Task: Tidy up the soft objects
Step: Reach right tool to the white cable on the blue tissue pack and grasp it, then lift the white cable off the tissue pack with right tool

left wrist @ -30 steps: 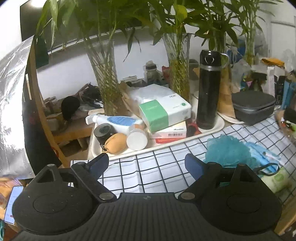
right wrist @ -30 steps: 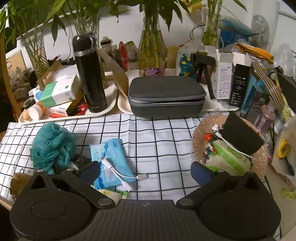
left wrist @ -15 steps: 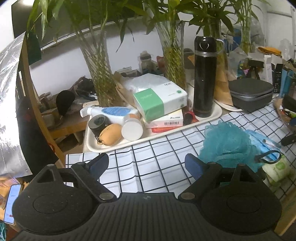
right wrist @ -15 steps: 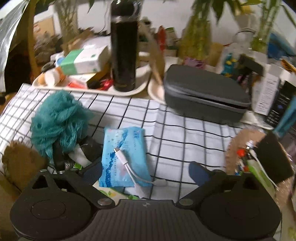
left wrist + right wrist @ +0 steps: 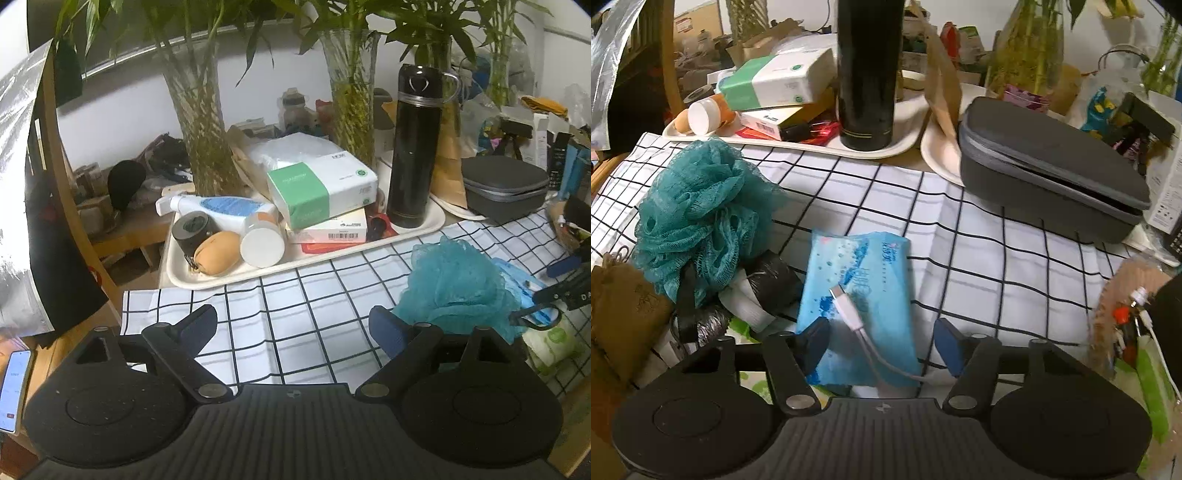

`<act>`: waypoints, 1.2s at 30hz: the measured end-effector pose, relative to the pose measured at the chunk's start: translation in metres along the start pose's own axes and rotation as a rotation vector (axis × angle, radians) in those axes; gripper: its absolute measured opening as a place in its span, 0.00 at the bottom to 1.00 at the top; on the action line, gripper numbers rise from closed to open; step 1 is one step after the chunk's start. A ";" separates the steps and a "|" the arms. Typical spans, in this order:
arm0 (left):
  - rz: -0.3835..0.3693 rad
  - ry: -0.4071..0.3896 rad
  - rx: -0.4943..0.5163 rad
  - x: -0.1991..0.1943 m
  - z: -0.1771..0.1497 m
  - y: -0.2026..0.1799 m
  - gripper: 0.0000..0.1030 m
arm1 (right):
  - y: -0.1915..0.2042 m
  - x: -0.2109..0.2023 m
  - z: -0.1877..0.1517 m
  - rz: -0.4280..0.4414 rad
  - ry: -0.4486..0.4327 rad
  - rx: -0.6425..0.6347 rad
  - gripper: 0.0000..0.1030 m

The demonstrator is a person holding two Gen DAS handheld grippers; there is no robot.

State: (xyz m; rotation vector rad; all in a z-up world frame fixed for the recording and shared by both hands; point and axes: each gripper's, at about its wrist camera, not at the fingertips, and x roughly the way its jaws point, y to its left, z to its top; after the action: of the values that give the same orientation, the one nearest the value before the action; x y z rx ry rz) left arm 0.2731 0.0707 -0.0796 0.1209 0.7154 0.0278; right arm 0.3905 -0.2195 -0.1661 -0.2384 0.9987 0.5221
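Spread over the table: a white cloth with black squares point(image 5: 979, 236). Behind it, a long white tray point(image 5: 332, 254) full of stuff: a tall black bottle point(image 5: 415, 147) standing up, a green and white tissue box point(image 5: 321, 184) on top of a flat box, a spray bottle point(image 5: 221, 206) lying down, a little tan pouch point(image 5: 218, 253).

Next to the tray, on a second white plate: a grey zip case point(image 5: 1049, 173), shut.

On the cloth, toward the front edge: a fluffy teal bath puff point(image 5: 701, 210) (big and scrunchy). Just beside it, the blue tissue pack point(image 5: 860, 299), lying flat. On top of the pack, a white cable plug point(image 5: 846, 304) with its cord trailing off the near end. Between puff and pack, some dark crinkly bits, hard to tell what.

Right gripper point(image 5: 881, 343): down low around the near end of the blue tissue pack, one finger on each side. Jaws just been closing in. Left finger right at the pack's edge, right finger with a small gap, so not squeezing yet.

Left gripper point(image 5: 295, 325): spread wide over bare cloth, nothing between the fingers. Teal puff just beside its right finger.
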 end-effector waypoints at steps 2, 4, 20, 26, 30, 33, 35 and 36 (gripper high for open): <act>-0.003 0.005 0.004 0.000 0.000 0.000 0.88 | 0.001 0.000 0.002 0.012 -0.003 -0.006 0.50; -0.008 0.007 0.010 0.000 -0.001 0.000 0.88 | 0.004 0.000 0.003 0.024 0.005 -0.018 0.40; -0.074 0.018 -0.052 -0.002 -0.001 0.005 0.88 | 0.013 -0.019 0.002 0.002 -0.027 -0.059 0.10; -0.070 0.004 -0.066 -0.005 -0.001 0.006 0.88 | 0.011 -0.037 0.004 -0.025 -0.079 -0.043 0.09; -0.044 -0.009 -0.032 -0.006 0.000 0.001 0.88 | 0.007 -0.053 0.005 -0.041 -0.121 -0.019 0.09; -0.049 -0.020 -0.020 -0.007 0.000 -0.002 0.88 | 0.004 -0.065 0.006 -0.058 -0.149 0.002 0.09; -0.054 -0.018 -0.024 -0.007 0.000 -0.001 0.88 | 0.001 -0.072 0.006 -0.066 -0.163 0.023 0.09; -0.058 -0.015 -0.028 -0.007 0.000 -0.001 0.88 | 0.001 -0.076 0.005 -0.067 -0.170 0.035 0.09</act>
State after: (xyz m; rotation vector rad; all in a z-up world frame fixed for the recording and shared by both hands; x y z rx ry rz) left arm 0.2680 0.0696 -0.0754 0.0739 0.7027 -0.0185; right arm 0.3613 -0.2401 -0.0990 -0.1926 0.8314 0.4554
